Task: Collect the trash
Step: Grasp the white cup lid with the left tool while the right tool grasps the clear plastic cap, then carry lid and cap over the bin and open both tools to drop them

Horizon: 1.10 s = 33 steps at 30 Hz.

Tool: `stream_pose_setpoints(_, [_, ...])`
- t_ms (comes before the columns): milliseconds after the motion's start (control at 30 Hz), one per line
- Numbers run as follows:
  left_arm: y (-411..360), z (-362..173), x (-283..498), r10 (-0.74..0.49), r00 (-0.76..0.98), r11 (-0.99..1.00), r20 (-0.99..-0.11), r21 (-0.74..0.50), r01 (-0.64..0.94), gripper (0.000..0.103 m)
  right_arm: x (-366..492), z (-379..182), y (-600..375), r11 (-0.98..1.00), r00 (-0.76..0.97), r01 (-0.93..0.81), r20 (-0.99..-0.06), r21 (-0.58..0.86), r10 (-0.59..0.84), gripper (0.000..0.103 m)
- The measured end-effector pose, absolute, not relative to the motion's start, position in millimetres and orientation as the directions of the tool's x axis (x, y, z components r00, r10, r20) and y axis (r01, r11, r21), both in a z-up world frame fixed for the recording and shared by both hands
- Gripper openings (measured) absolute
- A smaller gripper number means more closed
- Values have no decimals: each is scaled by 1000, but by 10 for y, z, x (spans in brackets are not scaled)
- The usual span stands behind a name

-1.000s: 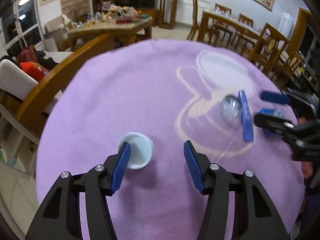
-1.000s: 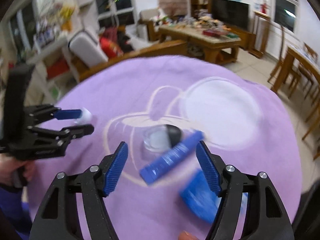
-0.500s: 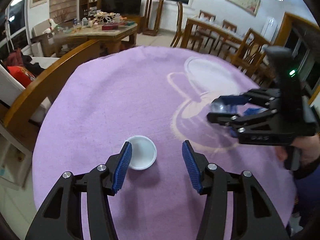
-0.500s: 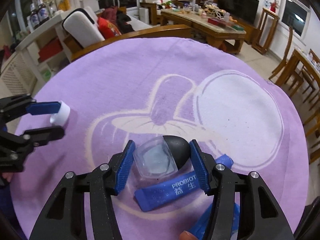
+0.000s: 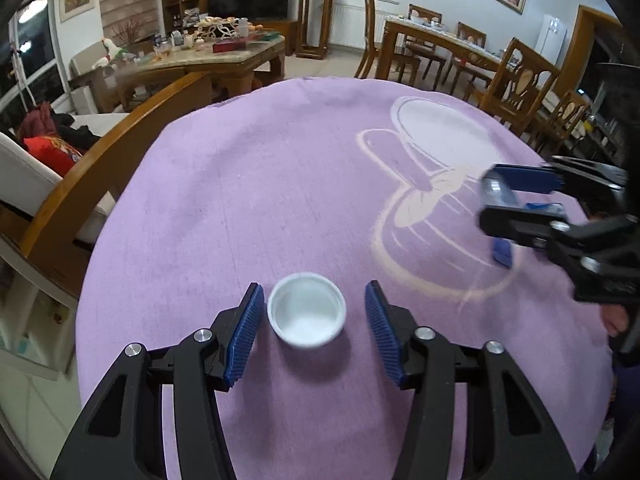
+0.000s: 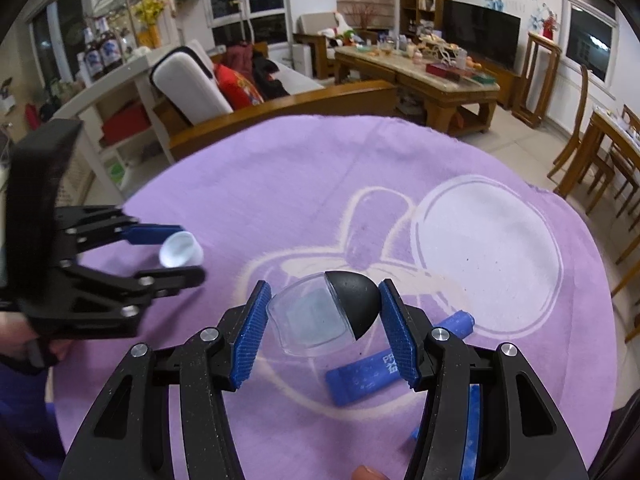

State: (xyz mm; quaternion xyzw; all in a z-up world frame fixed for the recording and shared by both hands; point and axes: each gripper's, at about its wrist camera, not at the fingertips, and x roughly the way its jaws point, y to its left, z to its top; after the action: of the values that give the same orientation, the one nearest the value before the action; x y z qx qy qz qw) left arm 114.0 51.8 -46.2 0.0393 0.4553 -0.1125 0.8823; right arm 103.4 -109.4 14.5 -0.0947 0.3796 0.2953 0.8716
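Note:
A small white plastic cup (image 5: 306, 310) stands on the purple tablecloth (image 5: 280, 184) between the fingers of my left gripper (image 5: 314, 292). Its jaws are closing; the left pad is almost at the rim and the right pad still stands apart. My right gripper (image 6: 325, 286) is shut on a clear plastic container with a black cap (image 6: 320, 316), held just above the cloth. A blue sachet (image 6: 400, 360) lies under it, and a second blue packet (image 6: 472, 420) shows behind the right finger. The right wrist view also shows the left gripper (image 6: 188, 252) around the cup (image 6: 180, 249).
A curved wooden chair back (image 5: 100, 176) borders the table's left edge. Dining chairs (image 5: 516, 80) stand beyond the far right edge. A cluttered coffee table (image 6: 420, 76) sits further back. A hand (image 5: 616, 316) holds the right gripper (image 5: 486, 196).
My right gripper closed on the clear container, which left the sachet and rose slightly. My left gripper shifted left to straddle the white cup, and its jaws narrowed.

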Motion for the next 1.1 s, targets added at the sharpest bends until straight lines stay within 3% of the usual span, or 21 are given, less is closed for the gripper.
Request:
stream_pose_setpoints(33, [515, -460, 1149, -149, 565, 974, -812, -23, 225, 36, 1006, 174, -1134, 807, 540, -587, -711, 65, 450, 56])
stream_pose_setpoints(367, [177, -122, 915, -185, 645, 964, -741, -10, 265, 36, 740, 544, -1560, 835, 625, -533, -601, 139, 499, 56])
stream_pose_setpoints(533, [-332, 164, 744, -269, 684, 938, -678, -21, 347, 36, 582, 698, -2083, 861, 692, -466, -522, 205, 499, 56])
stream_pose_setpoints(800, [-1201, 447, 607, -422, 677, 864, -604, -42, 501, 36, 209, 779, -3215, 910, 798, -316, -443, 268, 408, 56])
stream_pose_setpoints(1100, [-2193, 472, 516, -546, 603, 762, -581, -47, 645, 36, -224, 637, -4414, 940, 877, -126, -408, 318, 255, 56])
